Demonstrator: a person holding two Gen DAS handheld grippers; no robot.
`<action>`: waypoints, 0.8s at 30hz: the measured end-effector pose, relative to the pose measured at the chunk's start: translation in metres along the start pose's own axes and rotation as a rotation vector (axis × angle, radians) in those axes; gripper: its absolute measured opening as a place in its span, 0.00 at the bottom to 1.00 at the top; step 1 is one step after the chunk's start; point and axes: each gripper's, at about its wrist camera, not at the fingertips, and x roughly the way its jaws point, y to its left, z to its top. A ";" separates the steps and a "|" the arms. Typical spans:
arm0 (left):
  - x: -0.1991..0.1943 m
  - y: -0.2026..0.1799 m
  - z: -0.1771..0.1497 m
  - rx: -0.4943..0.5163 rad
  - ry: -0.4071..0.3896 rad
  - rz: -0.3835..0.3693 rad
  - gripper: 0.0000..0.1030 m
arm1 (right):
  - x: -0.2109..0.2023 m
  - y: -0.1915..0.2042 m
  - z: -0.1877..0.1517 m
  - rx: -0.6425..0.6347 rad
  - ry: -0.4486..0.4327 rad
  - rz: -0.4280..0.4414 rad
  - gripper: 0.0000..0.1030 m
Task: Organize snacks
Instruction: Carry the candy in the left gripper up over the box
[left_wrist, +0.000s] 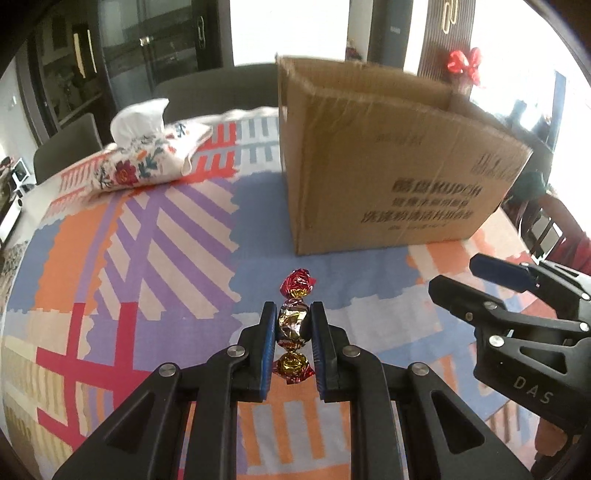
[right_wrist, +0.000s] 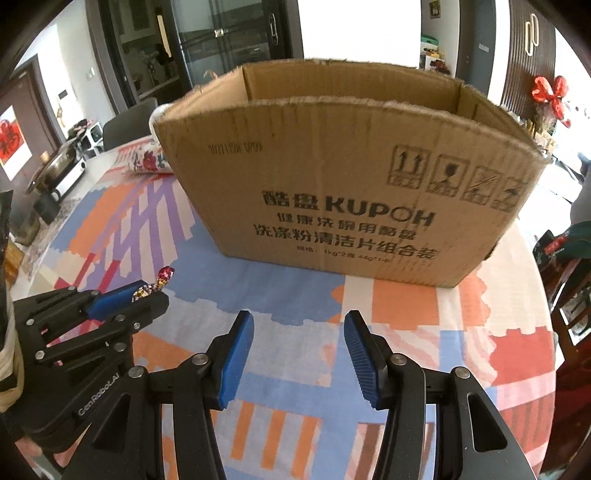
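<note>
Pinching a shiny candy (left_wrist: 293, 325) between its two blue pads, the left gripper (left_wrist: 293, 328) holds the sweet by its fat middle. The candy's wrapper is crinkly foil, gold and silver in the middle, with red twisted ends sticking out front and back. The pads are ribbed and rubbery, and the arms behind them are hard black plastic with round silver pins.

The right gripper (right_wrist: 299, 354) is spread wide with nothing between its pads. It hangs over the tablecloth (right_wrist: 280, 291), in front of the cardboard box (right_wrist: 343, 192).

The box is big, brown and open at the top, with rough torn edges and black printed letters on its side. The candy is in front of the box, a little to the left of it, and not touching it. From the right wrist view, the left gripper (right_wrist: 147, 291) sits to the left of the box's front, with the foil candy (right_wrist: 162, 278) peeking out of its tips.

The tablecloth has flat patches of blue, orange, purple and red stripes. A soft cloth tissue pouch (left_wrist: 147, 162) with flowers lies to the left of the box, with white tissue poking up
</note>
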 end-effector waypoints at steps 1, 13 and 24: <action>-0.005 -0.002 0.001 -0.001 -0.008 -0.003 0.18 | -0.004 -0.001 0.000 0.002 -0.008 0.000 0.51; -0.064 -0.030 0.020 0.029 -0.125 -0.030 0.18 | -0.073 -0.015 0.010 0.006 -0.144 -0.018 0.51; -0.101 -0.054 0.047 0.051 -0.202 -0.044 0.18 | -0.117 -0.031 0.025 0.013 -0.232 -0.025 0.51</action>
